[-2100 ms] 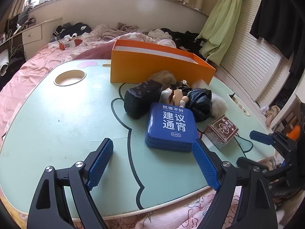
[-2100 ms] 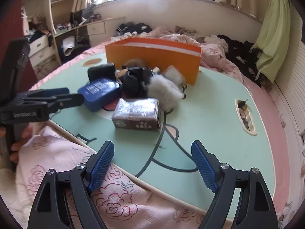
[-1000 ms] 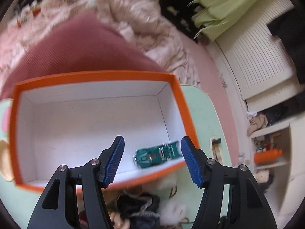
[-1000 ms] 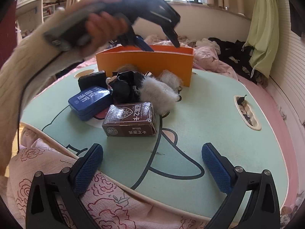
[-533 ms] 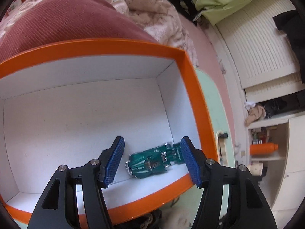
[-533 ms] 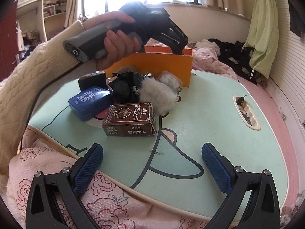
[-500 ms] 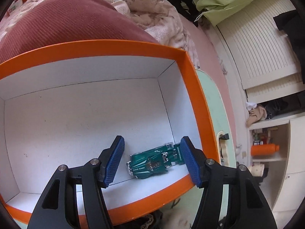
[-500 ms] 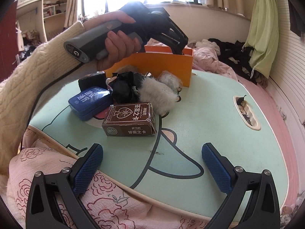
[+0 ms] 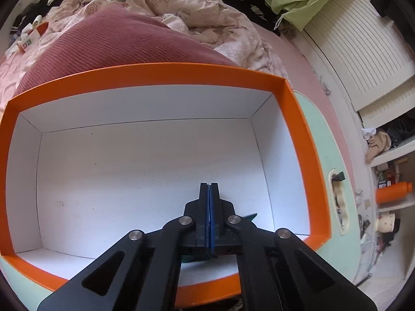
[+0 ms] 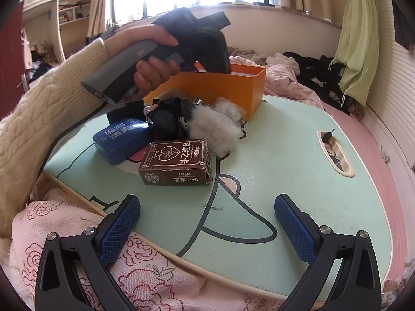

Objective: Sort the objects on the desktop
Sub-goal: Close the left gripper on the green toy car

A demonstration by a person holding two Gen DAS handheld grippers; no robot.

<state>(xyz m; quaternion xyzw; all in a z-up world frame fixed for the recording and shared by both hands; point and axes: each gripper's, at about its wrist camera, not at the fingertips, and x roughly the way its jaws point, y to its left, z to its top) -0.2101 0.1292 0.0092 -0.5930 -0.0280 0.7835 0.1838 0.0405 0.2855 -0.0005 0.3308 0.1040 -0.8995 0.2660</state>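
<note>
In the left wrist view my left gripper [image 9: 209, 185] points down into the orange box [image 9: 298, 129] with the white inside. Its blue pads are pressed flat together with nothing between them. A green toy car [image 9: 250, 216] lies on the box floor beneath the fingers, and only small bits of it show. The right wrist view shows a hand [image 10: 153, 75] holding that left gripper [image 10: 207, 49] over the orange box [image 10: 233, 85]. My right gripper [image 10: 207, 202] hangs open over the table's near edge, nothing between its pads.
On the green table [image 10: 272, 168] in front of the box lie a brown card box [image 10: 179, 160], a blue tin [image 10: 122, 136], a crumpled black item [image 10: 168, 116] and a white fluffy thing [image 10: 215, 127]. A slot [image 10: 334, 153] sits at the right. Pink bedding surrounds the table.
The left gripper's jaws have gone from wide apart to fully together and sunk a little into the box. The car is now mostly hidden behind them. The right gripper has not moved.
</note>
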